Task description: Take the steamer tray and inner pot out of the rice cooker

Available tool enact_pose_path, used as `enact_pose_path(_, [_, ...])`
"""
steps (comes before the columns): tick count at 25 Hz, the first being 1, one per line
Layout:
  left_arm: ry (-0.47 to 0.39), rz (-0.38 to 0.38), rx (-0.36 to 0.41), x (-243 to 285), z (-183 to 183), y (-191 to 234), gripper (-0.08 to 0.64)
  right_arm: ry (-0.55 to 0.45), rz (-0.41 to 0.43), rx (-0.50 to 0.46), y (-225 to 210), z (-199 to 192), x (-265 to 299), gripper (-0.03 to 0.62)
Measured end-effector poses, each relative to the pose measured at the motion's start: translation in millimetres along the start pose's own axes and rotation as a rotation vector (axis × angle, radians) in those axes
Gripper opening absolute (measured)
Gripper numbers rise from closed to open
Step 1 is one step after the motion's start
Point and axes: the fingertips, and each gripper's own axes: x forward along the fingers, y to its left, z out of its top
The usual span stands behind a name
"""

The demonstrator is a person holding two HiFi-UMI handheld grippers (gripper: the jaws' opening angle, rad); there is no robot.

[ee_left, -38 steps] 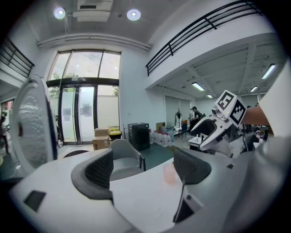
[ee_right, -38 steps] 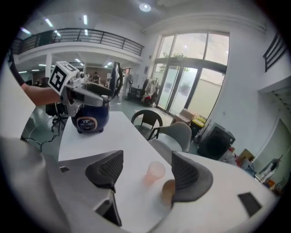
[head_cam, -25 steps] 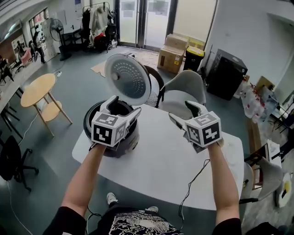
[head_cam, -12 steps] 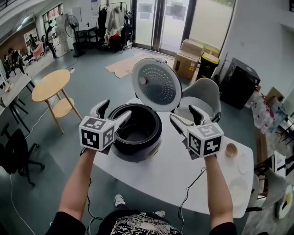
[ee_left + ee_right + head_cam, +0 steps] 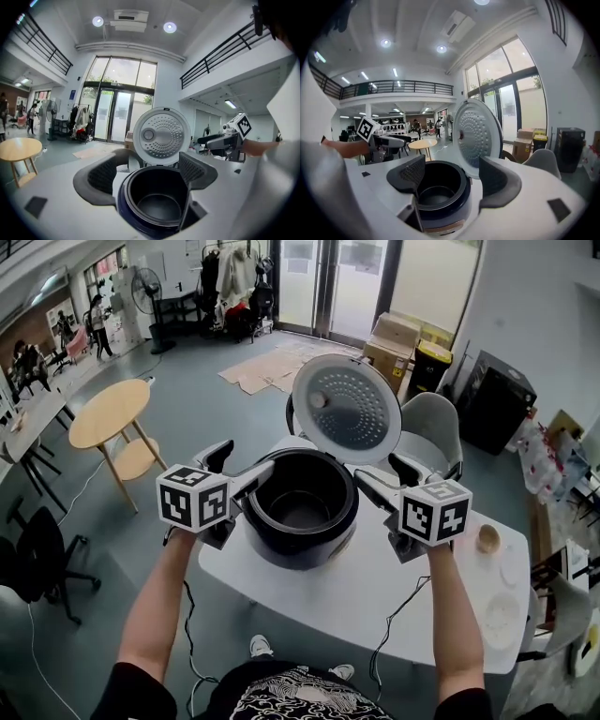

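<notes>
Rice cooker [image 5: 281, 542] sits at the left end of a white table [image 5: 361, 610], close to the left edge and the far edge, with its body almost filling that rounded corner. Its lid [image 5: 347, 407] stands open and upright from the far rim, perforated underside facing the person, so the mouth is clear from above and from the near side. The dark inner pot [image 5: 302, 512] sits seated in the cooker, its rim level with the top. The left gripper [image 5: 242, 465] hangs just beyond the table's left edge beside the cooker's left rim, its jaws spread wide with nothing pinched; its own view shows the pot's mouth framed between the two pads. The right gripper [image 5: 384, 474] hovers over the table at the cooker's right rim, jaws likewise spread and gripping nothing. Whether either inner fingertip touches the rim cannot be told. Bare tabletop stretches from the cooker toward the near edge and across the middle. A small bowl [image 5: 487, 538] and pale dishes [image 5: 499, 610] lie at the right end, well apart from the cooker. A grey chair [image 5: 433, 427] stands just behind the far edge, and a round wooden table [image 5: 108, 413] stands off to the left on open floor.
</notes>
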Motion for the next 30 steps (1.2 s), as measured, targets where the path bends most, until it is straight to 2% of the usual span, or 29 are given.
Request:
enact_pose_path(3, [0.036,-0.061,-0.034,5,-4,3,0.405,0.032,0.024,0.076,3,-10,5,0.374])
enact_pose_path(7, [0.142,-0.139,-0.101,12,-25,23,0.405,0.111,0.031,0.142,15,-32,22,0.371])
enact_pose_path(11, [0.279,-0.240,-0.225,16,-52,35,0.405,0.175,0.036,0.220,23,-51,34,0.354])
enact_pose_path(16, [0.344,-0.335,-0.427,22,-71,61,0.405,0.242,0.040,0.321,34,-77,52,0.345])
enact_pose_path(18, [0.382,-0.363,-0.478,28,-79,69,0.405,0.273,0.040,0.358,35,-89,60,0.345])
enact_pose_path(23, [0.482,-0.421,-0.534,46,-91,72,0.405,0.341,0.036,0.460,23,-111,71,0.345])
enact_pose_path(30, [0.561,-0.466,-0.563,60,-100,73,0.403,0.352,0.065,0.585,18,-113,80,0.322])
